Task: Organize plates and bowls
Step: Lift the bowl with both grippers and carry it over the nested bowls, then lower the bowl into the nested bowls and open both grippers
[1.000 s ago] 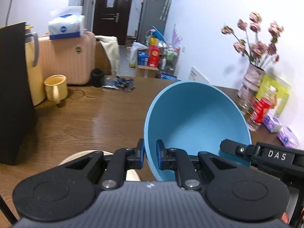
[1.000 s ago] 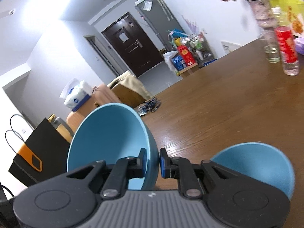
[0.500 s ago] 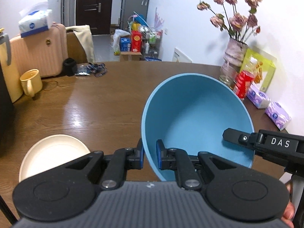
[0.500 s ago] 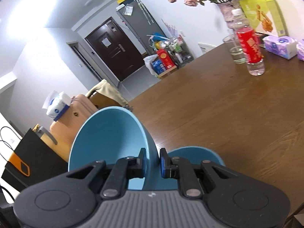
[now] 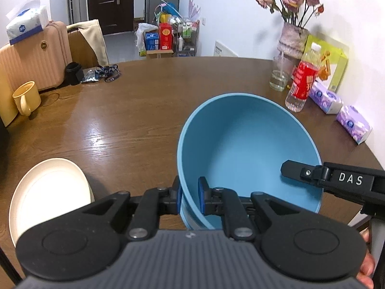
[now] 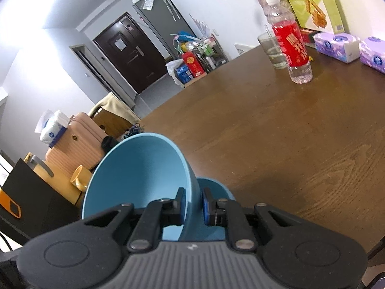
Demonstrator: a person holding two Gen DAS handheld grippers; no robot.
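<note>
Table (image 5: 149,110): we see a big round brown wooden top; the middle and far side are bare and give us the widest room to move, while the clutter sits along the rim.
Suitcase (image 5: 36,57): a peach case stands past the far left rim with a tissue pack (image 5: 24,24) on top; its print is too small for us to read.
Blue bowl (image 5: 243,149): it is tipped up over the near right part of the table, and our left gripper (image 5: 189,196) pinches its near rim, one pad outside and one inside.
Second blue bowl (image 6: 142,175): it is tilted on its side, and our right gripper (image 6: 193,203) pinches its rim; the lip of another blue bowl shows just behind it.
Plate (image 5: 50,192): a cream plate lies at the near left edge, beside the left gripper.
Other gripper body: it reaches in from the right over the bowl in the left view, and we read "DAS" on it.
Bottle (image 6: 292,45): a clear bottle with a red label stands near the right rim beside a glass (image 6: 272,50); we cannot read the characters.
Mug (image 5: 25,96): yellow, at the far left rim.
</note>
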